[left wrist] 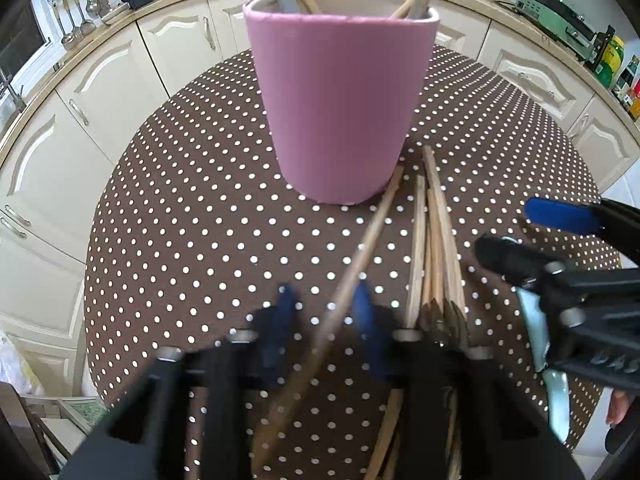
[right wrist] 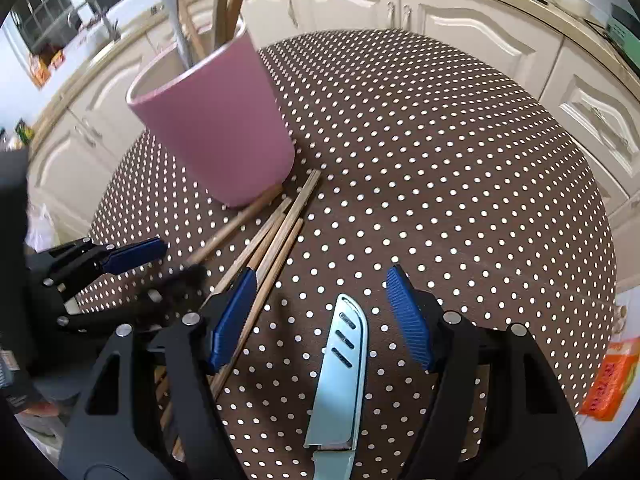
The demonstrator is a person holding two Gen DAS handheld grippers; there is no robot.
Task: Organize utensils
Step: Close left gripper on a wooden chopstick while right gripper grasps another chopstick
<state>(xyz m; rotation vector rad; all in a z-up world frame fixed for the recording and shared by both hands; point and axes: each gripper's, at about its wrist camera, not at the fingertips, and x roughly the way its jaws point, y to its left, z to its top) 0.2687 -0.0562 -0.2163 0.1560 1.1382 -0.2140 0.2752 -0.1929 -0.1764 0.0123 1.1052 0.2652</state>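
A pink cup [left wrist: 340, 100] [right wrist: 216, 128] stands on the dotted brown tablecloth [left wrist: 200, 220] [right wrist: 440, 160] and holds several wooden utensils and a grey one. One wooden stick [left wrist: 360, 248] [right wrist: 232, 232] lies slanted from the cup's foot and runs between the blurred blue pads of my left gripper [left wrist: 324, 304] [right wrist: 164, 268]; a gap shows on both sides of it. A bundle of wooden chopsticks [left wrist: 436, 240] [right wrist: 276, 236] lies just to its right. My right gripper [right wrist: 320, 316] [left wrist: 532, 236] is open over a pale blue knife [right wrist: 340, 360] [left wrist: 536, 320], with neither pad touching it.
Cream kitchen cabinets [left wrist: 100, 92] [right wrist: 460, 28] curve round behind the table. Ladles [left wrist: 76, 20] hang at the far left, and a green appliance [left wrist: 552, 8] sits on the counter. An orange packet [right wrist: 608, 380] lies past the table's right edge.
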